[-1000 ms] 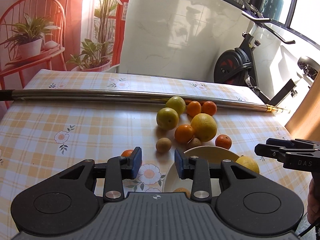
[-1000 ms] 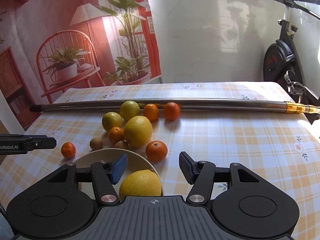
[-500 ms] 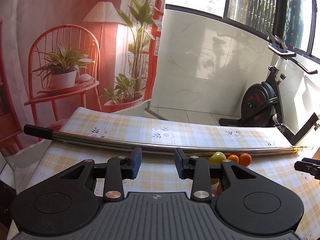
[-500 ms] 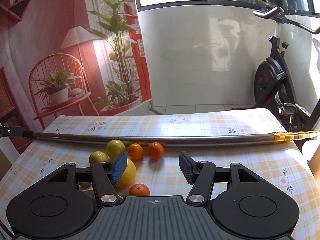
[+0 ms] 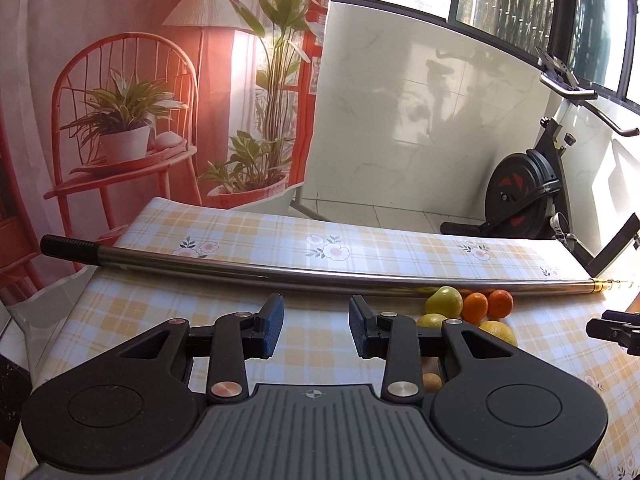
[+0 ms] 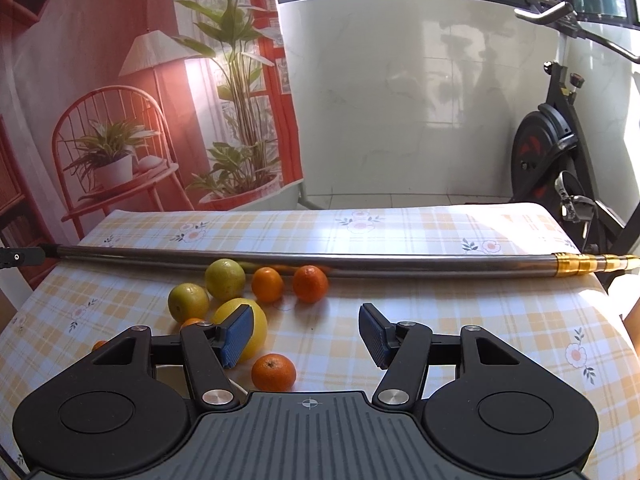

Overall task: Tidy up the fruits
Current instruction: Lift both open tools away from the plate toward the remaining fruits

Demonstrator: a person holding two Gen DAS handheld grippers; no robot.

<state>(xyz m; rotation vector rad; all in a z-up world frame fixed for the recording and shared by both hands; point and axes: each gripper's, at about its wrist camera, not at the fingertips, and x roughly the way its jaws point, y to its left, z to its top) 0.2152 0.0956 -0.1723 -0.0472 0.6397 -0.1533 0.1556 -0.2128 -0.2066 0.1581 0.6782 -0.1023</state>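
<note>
Just beyond and to the left of the right gripper (image 6: 306,334) sits the fruit: a large yellow citrus (image 6: 245,333) partly hidden behind the left finger's blue pad (image 6: 238,336); a small orange (image 6: 274,372) lies low between the fingers, nearer the left one; two greenish fruits (image 6: 225,279) and two more oranges (image 6: 310,283) lie farther out, the far ones hard against the long metal pole (image 6: 360,263); the right gripper's fingers stand wide apart and carry nothing.

Over on the other side, the left gripper (image 5: 316,330) is also spread, less widely, and empty; its fruit cluster (image 5: 464,310) shows to the right of its right finger, half masked by the gripper body, with bare checked tablecloth (image 5: 312,344) ahead between the pads.

Now the risks, as a judgement: round fruit on a smooth cloth rolls; a pad clipping the small orange off-centre would likely send it skittering toward the table edge; the big citrus looks close to the span of the fingers, so a shallow pinch could squirt it out. With both grippers working the same cluster, a collision is possible; and nudging the pole could set the fruit resting against it loose. A pale rim, perhaps a bowl, peeks below the left finger; too hidden to be sure.
</note>
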